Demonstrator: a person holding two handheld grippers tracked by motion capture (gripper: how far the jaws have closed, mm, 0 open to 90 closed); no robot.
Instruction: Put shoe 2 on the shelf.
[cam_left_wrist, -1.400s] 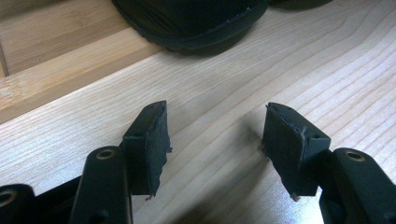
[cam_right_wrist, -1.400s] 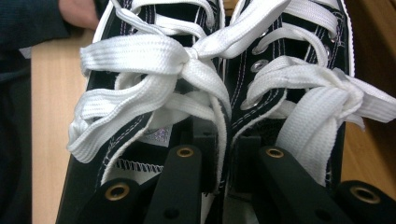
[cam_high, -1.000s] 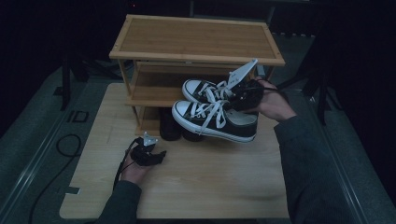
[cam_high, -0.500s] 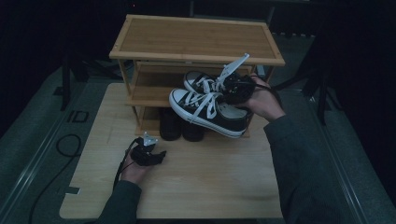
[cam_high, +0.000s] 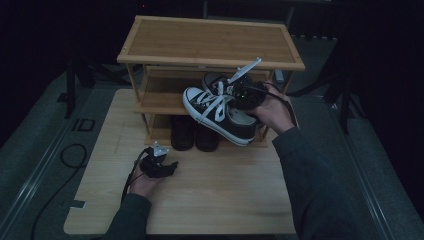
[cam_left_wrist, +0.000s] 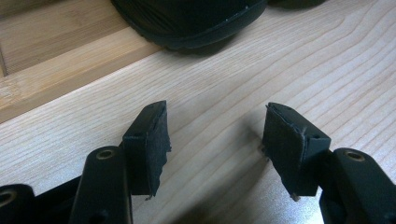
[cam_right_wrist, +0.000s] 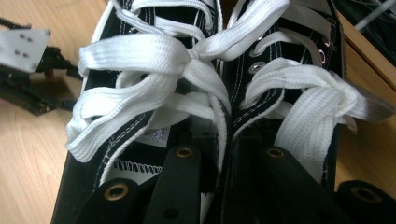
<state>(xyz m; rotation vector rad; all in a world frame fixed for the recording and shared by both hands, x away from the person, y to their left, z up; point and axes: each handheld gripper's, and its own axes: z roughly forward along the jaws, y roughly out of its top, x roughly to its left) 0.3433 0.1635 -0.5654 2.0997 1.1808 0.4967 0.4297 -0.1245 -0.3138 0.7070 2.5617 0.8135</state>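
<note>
A pair of black sneakers with white laces hangs in the air in front of the wooden shoe rack (cam_high: 210, 40), level with its middle shelf. The near sneaker (cam_high: 220, 112) (cam_right_wrist: 140, 93) points left, and the far sneaker (cam_high: 214, 80) (cam_right_wrist: 299, 93) lies behind it. My right gripper (cam_high: 241, 97) (cam_right_wrist: 224, 154) is shut on the two inner collars pressed together, one jaw inside each shoe. My left gripper (cam_high: 167, 167) (cam_left_wrist: 215, 135) rests low on the table (cam_high: 215, 200), open, with nothing between its pads.
Two black shoes (cam_high: 195, 132) (cam_left_wrist: 187, 18) stand on the rack's bottom shelf, just beyond the left gripper. The rack's top is bare. A cable (cam_high: 75, 150) loops on the floor at the left.
The right hand has carried the sneakers left and slightly down, closer to the rack's middle shelf. The left gripper has stayed put.
</note>
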